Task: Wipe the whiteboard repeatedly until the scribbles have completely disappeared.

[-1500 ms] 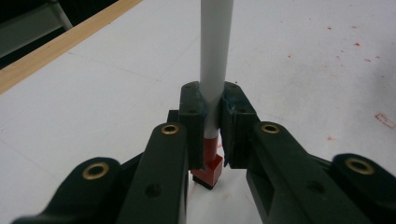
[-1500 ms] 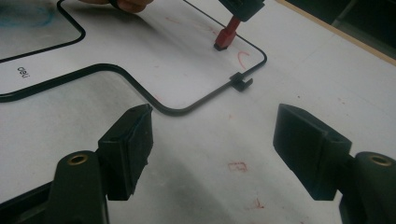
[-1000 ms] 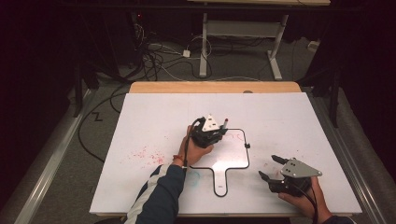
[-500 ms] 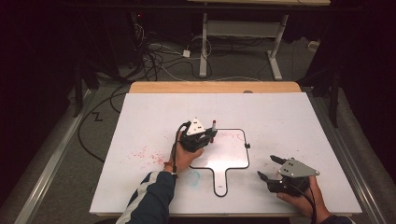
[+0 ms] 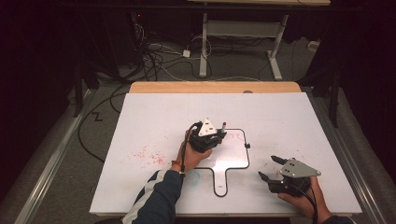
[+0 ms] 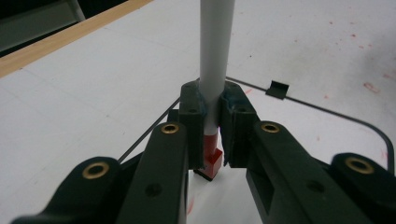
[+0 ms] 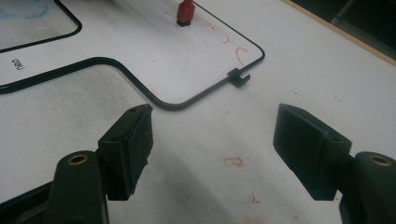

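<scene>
A white marker point(image 6: 214, 51) with a red end point(image 6: 212, 154) stands nearly upright in my left gripper point(image 6: 212, 100), whose jaws are shut on its barrel. The red end point(image 7: 185, 11) rests on the small paddle-shaped whiteboard point(image 5: 233, 156), inside its black rim near the upper left. In the high view the left gripper point(image 5: 218, 136) sits over that corner, with the marker point(image 5: 224, 125) sticking up beside it. Faint red strokes point(image 7: 229, 44) mark the board. My right gripper point(image 5: 268, 167) rests low at the front right, off the board, its jaws open and empty point(image 7: 212, 135).
The board lies on a large white tabletop point(image 5: 154, 116) with a wooden back edge point(image 5: 215, 87). Red specks point(image 5: 149, 156) dot the table to the left, and a blue smudge point(image 5: 194, 175) lies near the board's handle point(image 5: 220, 183). A small black clip point(image 5: 247, 145) sits on the rim.
My left gripper slid a little left with the marker, then back right across the board's corner. The right gripper has stayed still.
</scene>
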Tool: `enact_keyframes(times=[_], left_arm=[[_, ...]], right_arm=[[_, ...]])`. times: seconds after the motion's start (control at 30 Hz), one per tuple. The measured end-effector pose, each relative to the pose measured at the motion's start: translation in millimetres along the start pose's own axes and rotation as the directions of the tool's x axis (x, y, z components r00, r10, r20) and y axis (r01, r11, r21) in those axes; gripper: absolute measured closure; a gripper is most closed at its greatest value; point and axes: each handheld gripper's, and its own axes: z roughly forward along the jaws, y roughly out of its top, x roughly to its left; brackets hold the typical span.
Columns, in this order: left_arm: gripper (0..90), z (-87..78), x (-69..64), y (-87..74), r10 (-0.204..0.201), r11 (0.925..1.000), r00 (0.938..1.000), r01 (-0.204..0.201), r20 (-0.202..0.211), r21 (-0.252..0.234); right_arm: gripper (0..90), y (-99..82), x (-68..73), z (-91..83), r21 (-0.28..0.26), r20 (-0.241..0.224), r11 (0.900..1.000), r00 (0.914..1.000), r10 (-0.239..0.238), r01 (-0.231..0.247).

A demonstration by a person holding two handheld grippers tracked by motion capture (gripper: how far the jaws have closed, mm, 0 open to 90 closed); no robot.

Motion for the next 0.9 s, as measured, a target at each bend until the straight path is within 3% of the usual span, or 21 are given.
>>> enact_keyframes(times=[0.17,0.37,0.43,0.5,0.6,0.73,0.9], left_arm=[[78.4,-20.3,12.5,-12.8,-0.017,0.9998,0.9995,0.017,-0.027,-0.004],[78.4,-31.1,20.8,-19.4,0.009,1.0,0.9973,-0.009,-0.073,0.0],[78.4,-29.7,26.1,-19.0,0.0,1.0,0.9976,-0.001,-0.07,-0.007],[78.4,-27.2,29.4,-17.4,-0.035,0.9993,0.9963,0.036,-0.079,0.005],[78.4,-15.9,31.4,-8.6,-0.048,0.9986,0.9961,0.049,-0.074,0.018],[78.4,7.1,23.1,7.2,-0.009,0.9994,0.9994,0.01,-0.033,0.035],[78.4,35.9,11.5,26.1,0.008,0.9991,1.0,-0.008,0.006,0.042]], right_arm=[[29.2,-0.2,0.2,-0.7,0.004,0.005,1.0,1.0,-0.001,0.001],[29.2,0.6,1.8,1.5,0.011,0.001,0.9999,1.0,-0.005,0.005],[29.2,0.7,2.0,2.2,0.011,0.001,0.9999,1.0,-0.005,0.005],[29.2,0.5,1.9,2.7,0.013,0.0,0.9999,1.0,-0.006,0.006],[29.3,0.2,1.3,2.9,0.014,-0.003,0.9999,1.0,-0.006,0.006],[29.2,-0.2,0.3,2.1,0.013,-0.006,0.9999,1.0,-0.004,0.004],[29.3,0.2,0.8,-0.5,0.004,-0.012,1.0,0.9999,-0.006,0.006]])
